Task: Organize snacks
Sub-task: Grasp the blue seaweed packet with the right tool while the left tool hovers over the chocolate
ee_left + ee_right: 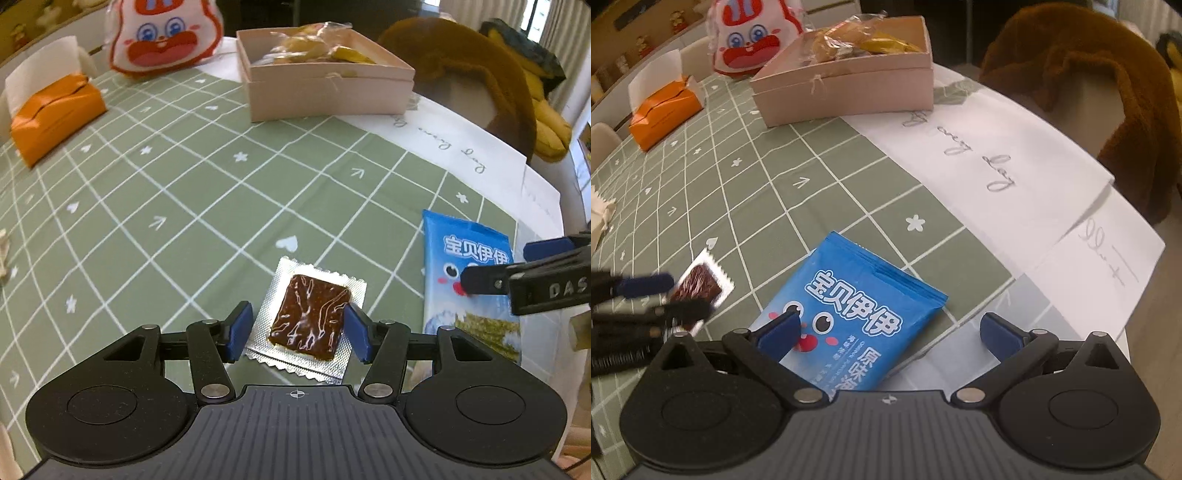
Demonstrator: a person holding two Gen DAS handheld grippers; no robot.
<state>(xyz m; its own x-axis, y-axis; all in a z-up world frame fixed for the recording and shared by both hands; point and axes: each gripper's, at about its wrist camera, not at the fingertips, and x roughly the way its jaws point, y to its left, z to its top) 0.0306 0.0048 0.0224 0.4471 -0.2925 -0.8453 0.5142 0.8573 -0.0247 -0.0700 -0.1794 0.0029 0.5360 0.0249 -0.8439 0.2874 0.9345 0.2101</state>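
A silver-edged packet with a brown snack (308,317) lies flat on the green checked tablecloth (166,184). My left gripper (297,308) stands open astride it, one blue pad on each side. The right wrist view shows this gripper (690,291) blurred, over the same packet (700,282). A blue seaweed packet (857,306) lies under my right gripper (890,321), which is open with one pad over the packet and the other beyond its edge. From the left wrist view, the right gripper (495,266) hovers above the blue packet (465,254). A pink box (328,96) holding wrapped snacks stands at the far side.
An orange tissue box (55,114) and a cartoon-face bag (162,37) sit at the far left. White paper with handwriting (990,147) covers the table's right side up to its edge. A brown plush coat (1108,92) hangs beyond that edge.
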